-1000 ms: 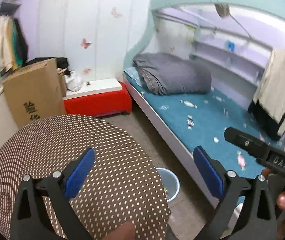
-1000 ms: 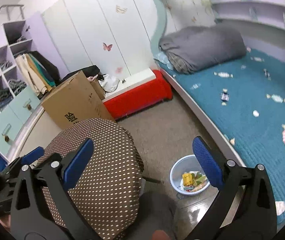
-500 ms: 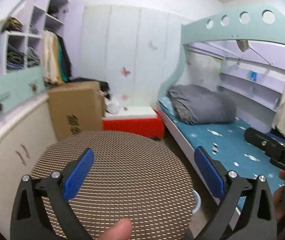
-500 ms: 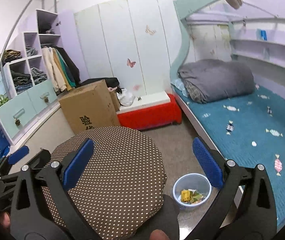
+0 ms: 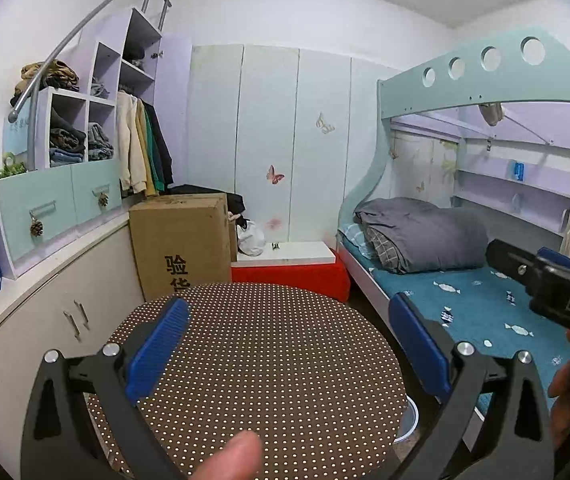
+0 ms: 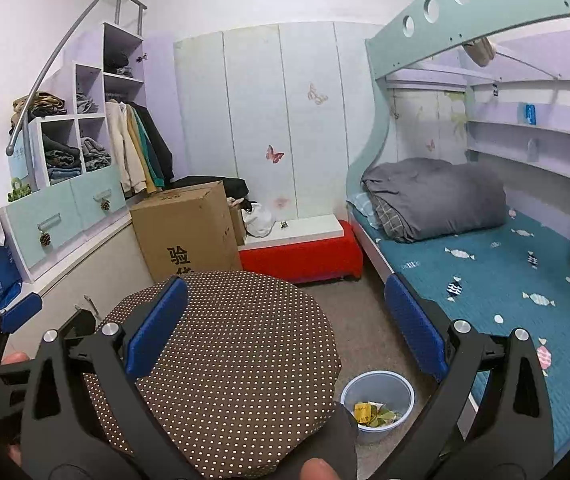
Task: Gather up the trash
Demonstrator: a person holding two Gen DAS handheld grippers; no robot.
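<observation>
Brown cardboard box [image 5: 181, 246] beside red bench: black Chinese characters on front, top one reads 验, second cut off by dotted stool. Same print in right wrist view. Black right gripper body [image 5: 553, 292]: grey letters "DAS".

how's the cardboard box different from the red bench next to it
The cardboard box stands tall and brown, with black printed characters on its front; the red bench sits low and long under a white top. The box's flaps are closed and bare, while the bench's top carries a small dark object. Both stand on the floor against the wardrobe wall.
</observation>
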